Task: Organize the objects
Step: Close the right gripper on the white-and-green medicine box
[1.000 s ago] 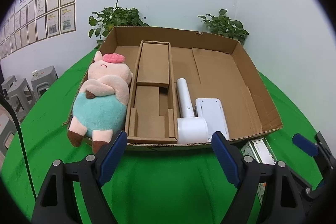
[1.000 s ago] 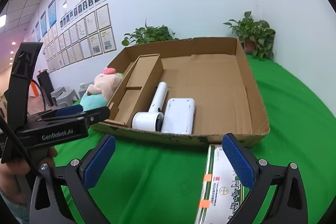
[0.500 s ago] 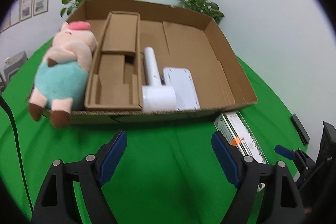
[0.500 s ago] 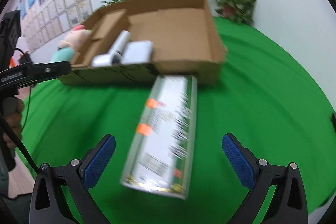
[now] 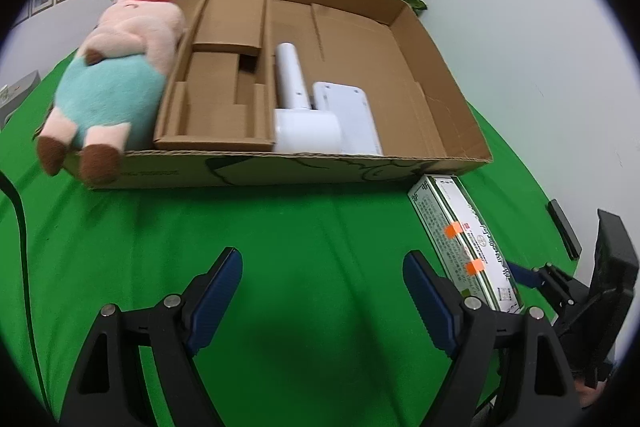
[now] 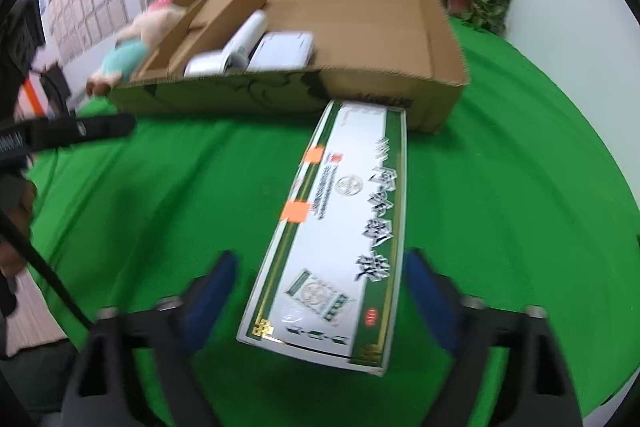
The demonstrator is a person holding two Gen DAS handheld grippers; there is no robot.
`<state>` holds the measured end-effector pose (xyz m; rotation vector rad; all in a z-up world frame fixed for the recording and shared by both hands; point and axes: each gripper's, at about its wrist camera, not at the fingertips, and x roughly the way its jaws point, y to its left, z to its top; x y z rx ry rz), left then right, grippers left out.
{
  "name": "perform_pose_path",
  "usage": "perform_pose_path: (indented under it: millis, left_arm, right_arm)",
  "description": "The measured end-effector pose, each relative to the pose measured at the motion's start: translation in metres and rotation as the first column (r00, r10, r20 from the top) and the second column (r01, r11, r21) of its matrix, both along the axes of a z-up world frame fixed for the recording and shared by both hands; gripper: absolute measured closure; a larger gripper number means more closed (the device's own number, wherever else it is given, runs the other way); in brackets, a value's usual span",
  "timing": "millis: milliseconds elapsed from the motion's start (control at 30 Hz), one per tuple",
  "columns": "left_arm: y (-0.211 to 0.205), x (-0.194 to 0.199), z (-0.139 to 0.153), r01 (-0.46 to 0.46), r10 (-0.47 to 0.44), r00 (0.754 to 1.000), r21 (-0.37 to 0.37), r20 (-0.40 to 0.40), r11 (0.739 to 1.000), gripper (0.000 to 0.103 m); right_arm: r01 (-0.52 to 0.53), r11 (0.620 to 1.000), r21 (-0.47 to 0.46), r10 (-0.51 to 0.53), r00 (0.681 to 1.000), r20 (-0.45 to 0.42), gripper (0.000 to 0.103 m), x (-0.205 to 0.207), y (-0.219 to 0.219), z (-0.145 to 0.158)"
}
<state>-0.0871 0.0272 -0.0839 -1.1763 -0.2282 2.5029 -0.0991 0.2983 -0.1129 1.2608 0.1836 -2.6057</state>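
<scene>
From the left wrist, the left gripper (image 5: 322,291) hangs with its blue rubber-padded jaws spread wide over bare, wrinkled green cloth (image 5: 280,247), clasping nothing and touching nothing. Straight ahead of it sits the shallow, open brown corrugated cardboard tray (image 5: 280,169), its near wall printed with faint line art; inside, ahead and slightly to the left, lies a folded cardboard insert (image 5: 224,67) with stepped pockets, and just right of that a smooth white plastic hair-dryer-shaped device (image 5: 298,107) beside a flat white rounded-corner plastic panel (image 5: 352,119). A soft pink plush pig in a fuzzy teal outfit (image 5: 116,83) slumps over the tray's left wall, its brown feet hanging past the near corner. To the right of the jaws lies the long glossy green-and-white printed carton (image 5: 464,239) with two orange stickers, its far end just before the tray wall, and the right gripper's blue tip at its near end. From the right wrist, blurred, the right gripper (image 6: 320,291) has just been narrowing its jaws, yet they are still released: the carton (image 6: 344,227) lies lengthwise between the blue pads (image 6: 430,299) with green cloth visible on both sides, so neither presses it. The carton's far end reaches the tray (image 6: 440,27) front wall ahead.
</scene>
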Motion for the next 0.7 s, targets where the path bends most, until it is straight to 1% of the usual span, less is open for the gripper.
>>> perform_pose_path:
  millis: [33,67,133,167,233,267,300,333,367,500,567,700]
  left_arm:
    - [-0.004,0.0,0.0,-0.011,0.011,1.0,0.0,0.001,1.0,0.02]
    - [-0.007,0.0,-0.001,-0.022,0.022,1.0,-0.001,0.003,1.0,0.02]
    - [-0.015,0.0,-0.002,-0.038,0.038,0.999,0.003,0.012,0.999,0.02]
    - [-0.015,0.0,-0.002,-0.04,0.04,0.999,0.008,0.015,0.999,0.02]
    - [-0.016,-0.002,-0.003,-0.038,0.037,0.999,0.018,0.023,0.999,0.02]
    - [-0.014,-0.002,-0.003,-0.033,0.033,0.999,0.024,0.026,0.999,0.02]
    - [-0.012,-0.003,-0.003,-0.024,0.023,0.999,0.036,0.032,0.999,0.02]
    - [-0.011,-0.004,-0.005,-0.017,0.016,0.999,0.046,0.038,0.999,0.02]
    - [-0.008,-0.005,-0.006,-0.007,0.004,0.999,0.06,0.049,0.998,0.02]
    - [0.005,-0.006,-0.015,0.035,-0.044,0.995,0.094,0.093,0.995,0.02]
    - [0.011,-0.007,-0.02,0.056,-0.069,0.991,0.117,0.114,0.992,0.02]
    - [0.021,-0.007,-0.026,0.085,-0.109,0.984,0.169,0.14,0.982,0.02]
  right_arm:
    - [-0.009,1.0,0.017,0.009,1.0,0.007,0.036,-0.002,-0.004,-0.003]
    - [-0.022,0.999,0.024,0.022,1.0,0.005,0.037,0.0,-0.008,-0.003]
    - [-0.056,0.998,-0.027,0.056,0.998,0.004,0.039,0.003,-0.012,0.002]
    - [-0.082,0.995,-0.057,0.081,0.997,-0.015,0.04,0.007,-0.017,0.008]
    - [-0.124,0.989,-0.083,0.12,0.991,-0.057,0.039,0.014,-0.025,0.019]
    - [-0.144,0.985,-0.098,0.137,0.988,-0.071,0.034,0.016,-0.028,0.023]
    - [-0.157,0.982,-0.107,0.15,0.986,-0.072,0.024,0.016,-0.031,0.024]
    - [-0.169,0.979,-0.114,0.162,0.985,-0.066,0.003,0.016,-0.034,0.024]
    - [-0.176,0.978,-0.111,0.17,0.983,-0.066,0.001,0.017,-0.035,0.023]
    - [-0.193,0.978,-0.081,0.193,0.981,-0.007,0.0,0.014,-0.038,0.011]
    - [-0.187,0.978,-0.091,0.189,0.982,0.02,0.001,0.013,-0.034,0.004]
    - [-0.184,0.98,-0.08,0.187,0.982,0.029,0.001,0.017,-0.033,0.0]
